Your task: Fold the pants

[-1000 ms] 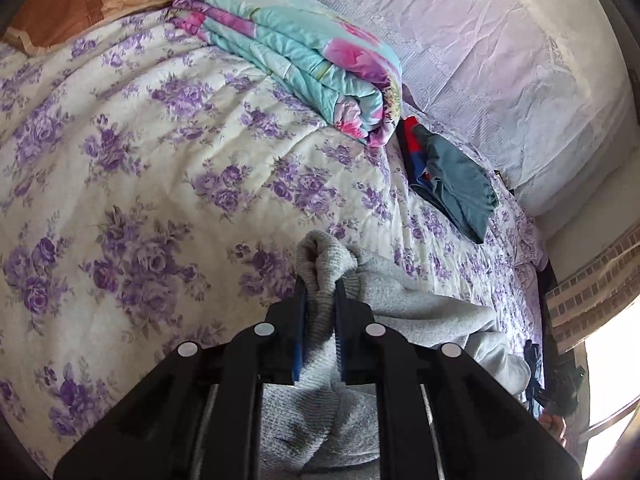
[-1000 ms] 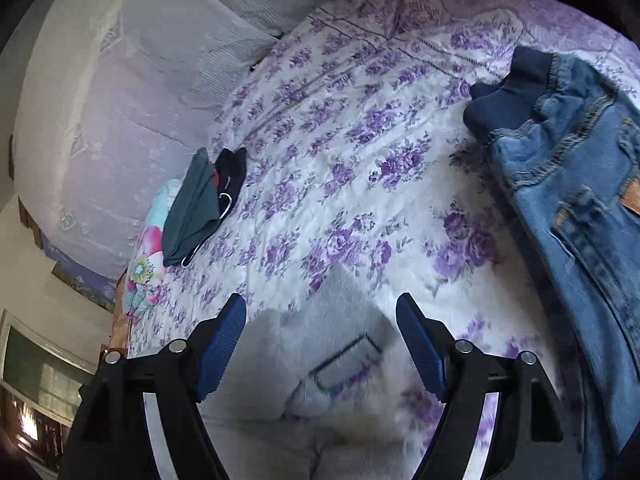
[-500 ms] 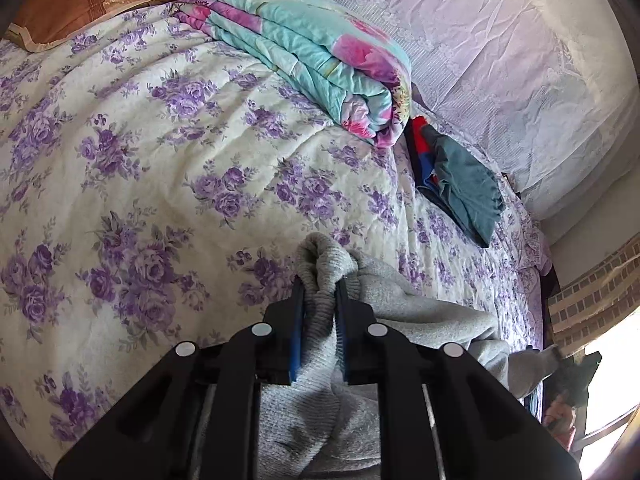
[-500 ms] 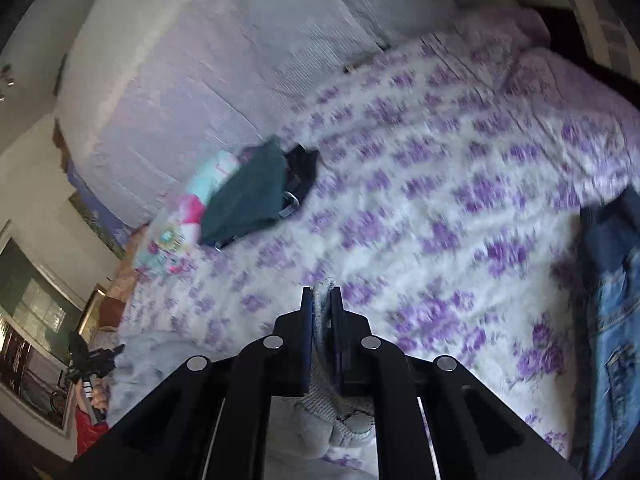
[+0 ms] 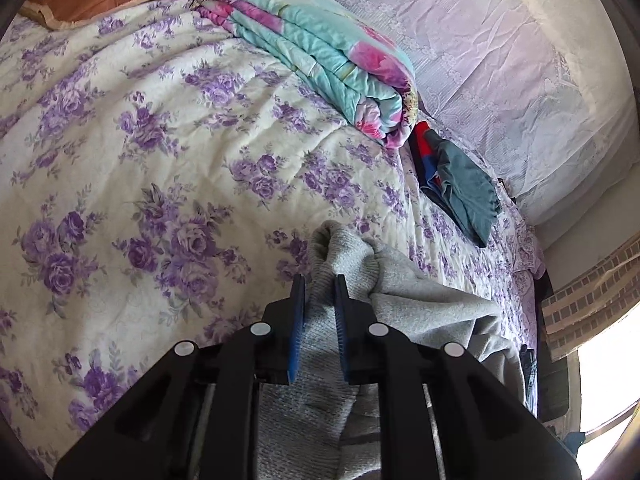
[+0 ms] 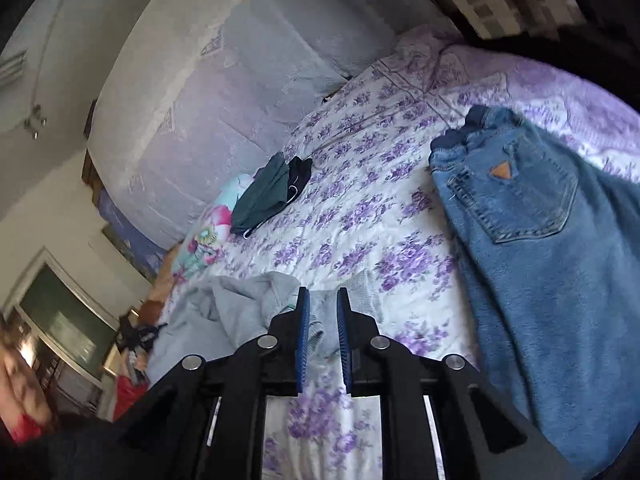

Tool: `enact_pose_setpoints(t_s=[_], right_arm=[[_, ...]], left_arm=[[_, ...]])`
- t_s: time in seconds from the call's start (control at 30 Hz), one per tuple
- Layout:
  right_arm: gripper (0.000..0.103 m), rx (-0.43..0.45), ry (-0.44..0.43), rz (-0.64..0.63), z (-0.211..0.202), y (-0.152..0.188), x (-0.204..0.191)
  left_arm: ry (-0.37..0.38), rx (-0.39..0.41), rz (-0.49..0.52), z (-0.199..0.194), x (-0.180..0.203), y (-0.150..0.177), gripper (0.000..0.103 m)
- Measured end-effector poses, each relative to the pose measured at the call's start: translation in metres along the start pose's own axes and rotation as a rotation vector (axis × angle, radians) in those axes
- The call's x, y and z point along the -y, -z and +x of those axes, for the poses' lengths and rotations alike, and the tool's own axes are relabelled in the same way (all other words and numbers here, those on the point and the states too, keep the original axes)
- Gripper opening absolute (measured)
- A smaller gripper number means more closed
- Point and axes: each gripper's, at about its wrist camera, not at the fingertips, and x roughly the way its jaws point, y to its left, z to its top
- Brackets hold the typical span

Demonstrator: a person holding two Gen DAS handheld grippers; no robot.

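Grey knitted sweatpants (image 5: 400, 300) lie bunched at the lower centre of both views, on a cream bedspread printed with purple roses (image 5: 160, 152). The left gripper (image 5: 319, 292) pinches a ribbed grey fold between its blue pads, as it did a second ago, and its view has hardly shifted. The right gripper (image 6: 322, 304), spread wide over a flat grey corner a second ago and clamped tight half a second ago, now has its jaws easing apart, grey cloth between them and lifted off the bedspread. Its view has swung: the blue denim jeans (image 6: 540, 240) fill the right of the frame, a small brown triangular patch (image 6: 502, 170) showing on the back pocket, with no writing legible. A folded turquoise-and-pink floral quilt (image 5: 320, 52) sits at upper centre of the left view, dark teal folded clothes (image 5: 464, 188) just right of it.
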Motion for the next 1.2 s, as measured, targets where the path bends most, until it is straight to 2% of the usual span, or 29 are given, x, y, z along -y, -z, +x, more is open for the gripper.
enact_pose_setpoints(t_s=[0.03, 0.13, 0.2, 0.27, 0.37, 0.43, 0.47, 0.5, 0.57, 0.6, 0.67, 0.7, 0.83, 0.9, 0.97, 1.0, 1.03, 1.07, 1.17, 1.2], right_arm=[[0.023, -0.022, -0.015, 0.031, 0.014, 0.001, -0.001], [0.041, -0.137, -0.017, 0.041, 0.061, 0.011, -0.013], [0.058, -0.176, 0.023, 0.016, 0.077, 0.028, -0.025], [0.060, -0.187, 0.081, -0.010, 0.084, 0.040, -0.032], [0.067, -0.189, 0.110, -0.025, 0.090, 0.046, -0.036], [0.068, -0.195, 0.151, -0.054, 0.100, 0.047, -0.037], [0.065, -0.199, 0.171, -0.074, 0.104, 0.049, -0.037], [0.050, -0.191, 0.203, -0.114, 0.111, 0.052, -0.041], [0.032, -0.157, 0.248, -0.192, 0.114, 0.057, -0.050], [0.021, -0.128, 0.236, -0.205, 0.111, 0.056, -0.054], [0.011, -0.074, 0.200, -0.215, 0.102, 0.048, -0.062], [0.011, -0.044, 0.191, -0.227, 0.097, 0.042, -0.068], [0.011, 0.006, 0.209, -0.297, 0.091, 0.019, -0.085], [0.011, 0.014, 0.217, -0.303, 0.096, 0.010, -0.086], [0.011, 0.009, 0.227, -0.285, 0.104, 0.008, -0.081], [0.011, 0.003, 0.235, -0.269, 0.108, 0.009, -0.076], [0.011, -0.002, 0.243, -0.254, 0.112, 0.011, -0.072], [0.011, -0.010, 0.246, -0.233, 0.115, 0.011, -0.065], [0.011, -0.007, 0.242, -0.189, 0.118, 0.012, -0.057], [0.011, 0.002, 0.241, -0.186, 0.117, 0.007, -0.057]], left_arm=[[-0.007, 0.006, 0.012, -0.002, 0.003, 0.001, 0.013], [-0.037, 0.012, 0.036, -0.004, 0.009, 0.003, 0.014], [-0.039, 0.003, 0.034, -0.004, 0.008, 0.003, 0.014], [-0.041, -0.004, 0.033, -0.003, 0.007, 0.001, 0.014], [-0.052, -0.012, 0.038, 0.001, 0.009, -0.003, 0.017], [-0.055, -0.019, 0.045, 0.004, 0.011, -0.004, 0.031], [-0.056, -0.024, 0.044, 0.005, 0.012, -0.005, 0.035], [-0.061, -0.029, 0.037, 0.008, 0.012, -0.007, 0.042], [-0.071, -0.027, 0.028, 0.009, 0.012, -0.011, 0.044], [-0.076, -0.029, 0.030, 0.010, 0.012, -0.014, 0.044], [-0.092, -0.026, 0.037, 0.009, 0.014, -0.020, 0.044], [-0.104, -0.025, 0.049, 0.009, 0.016, -0.023, 0.045], [-0.097, -0.037, 0.088, 0.014, 0.025, -0.032, 0.062], [-0.076, -0.073, 0.107, 0.024, 0.029, -0.032, 0.063], [-0.063, -0.136, 0.131, 0.038, 0.032, -0.029, 0.059], [-0.064, -0.162, 0.146, 0.045, 0.032, -0.026, 0.046], [-0.070, -0.172, 0.164, 0.049, 0.034, -0.023, 0.042], [-0.081, -0.160, 0.180, 0.049, 0.036, -0.022, 0.038], [-0.056, -0.083, 0.160, 0.034, 0.039, -0.025, 0.009], [-0.040, -0.064, 0.150, 0.028, 0.040, -0.027, 0.009]])
